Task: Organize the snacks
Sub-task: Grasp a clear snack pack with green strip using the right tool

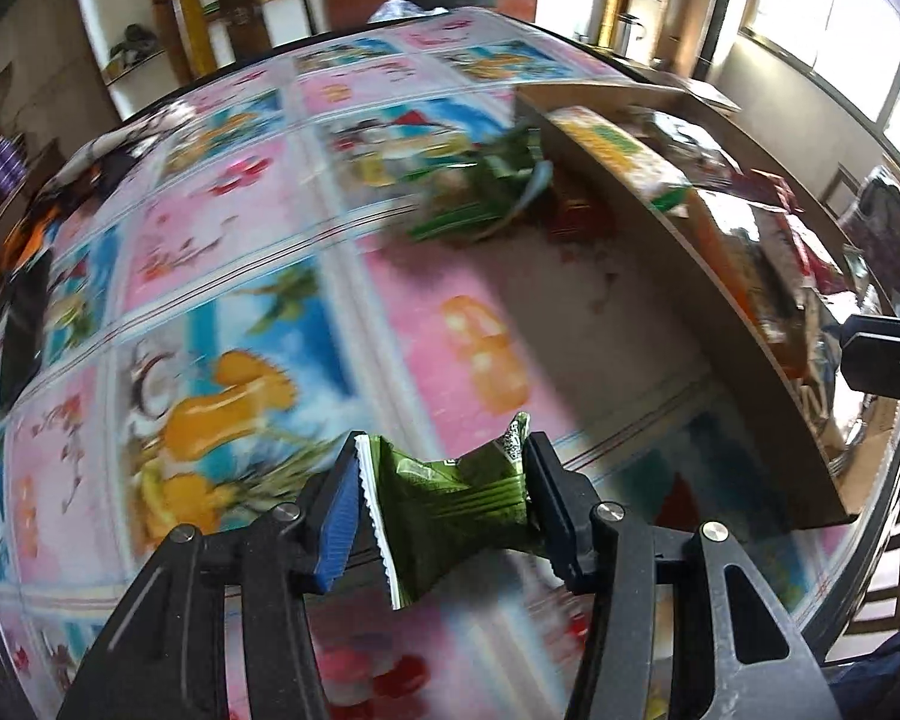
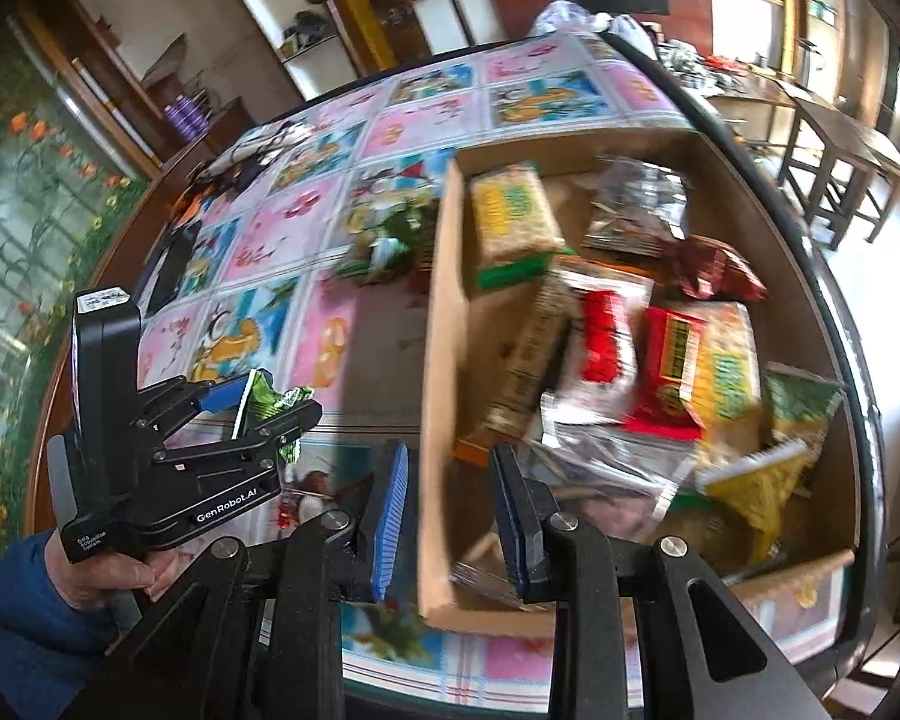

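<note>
At 6 o'clock in the left view, pinched the green snack bag point(image 1: 450, 498) in the left gripper point(image 1: 444, 462), had the right gripper point(image 2: 450, 456) narrow and empty, probably needed a slow lift over the box point(image 1: 660, 300) wall at 2 o'clock.

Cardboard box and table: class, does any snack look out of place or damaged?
Yes. A heap of green packets lies on the table outside the cardboard box, against its wall. The green packet in the left gripper is crumpled.
</note>
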Available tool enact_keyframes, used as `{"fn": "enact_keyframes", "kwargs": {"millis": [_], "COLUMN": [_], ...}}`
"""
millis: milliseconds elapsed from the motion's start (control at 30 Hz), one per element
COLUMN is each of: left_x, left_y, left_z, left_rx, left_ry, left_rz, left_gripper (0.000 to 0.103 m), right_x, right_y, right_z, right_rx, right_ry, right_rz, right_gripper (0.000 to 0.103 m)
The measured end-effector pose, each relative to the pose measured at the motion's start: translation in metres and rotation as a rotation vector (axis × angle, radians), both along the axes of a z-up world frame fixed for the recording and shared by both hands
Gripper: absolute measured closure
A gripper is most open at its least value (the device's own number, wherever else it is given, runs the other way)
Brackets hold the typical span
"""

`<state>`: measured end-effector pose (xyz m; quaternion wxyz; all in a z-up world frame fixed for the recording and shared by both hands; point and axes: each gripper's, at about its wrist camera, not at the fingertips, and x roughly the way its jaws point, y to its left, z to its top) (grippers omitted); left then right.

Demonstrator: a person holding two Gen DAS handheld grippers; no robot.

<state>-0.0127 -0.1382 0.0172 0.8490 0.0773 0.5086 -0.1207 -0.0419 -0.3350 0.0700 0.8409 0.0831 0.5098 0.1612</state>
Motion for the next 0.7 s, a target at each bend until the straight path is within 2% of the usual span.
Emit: {"fn": "enact_keyframes", "kwargs": {"millis": [300,500,567,700], "left_x": [-0.011,-0.019,-0.023,-0.029], "left_y": [0.052,0.077,0.081,0.088], "left_z": [0.001,0.002,0.002,0.002], "left_rx": [0.002,0.006,0.008,0.007], "left_ry": [-0.002,0.002,0.001,0.001], "left_rz": [0.124,0.186,0.196,0.210], "left_gripper": [0.052,0.051,0.050,0.050], "right_x": [0.028,0.088,0.116,0.168], "right_y": [0.036,0.055,0.061,0.081], "right_z": [-0.004,0.002,0.005,-0.002], "right_rx": [0.018,0.044,0.050,-0.010], "right_ry": [0.024,0.038,0.035,0.049], "right_rz": [0.097,0.113,0.104,0.096], "right_gripper": [0.073,0.073,0.062,0.060]}}
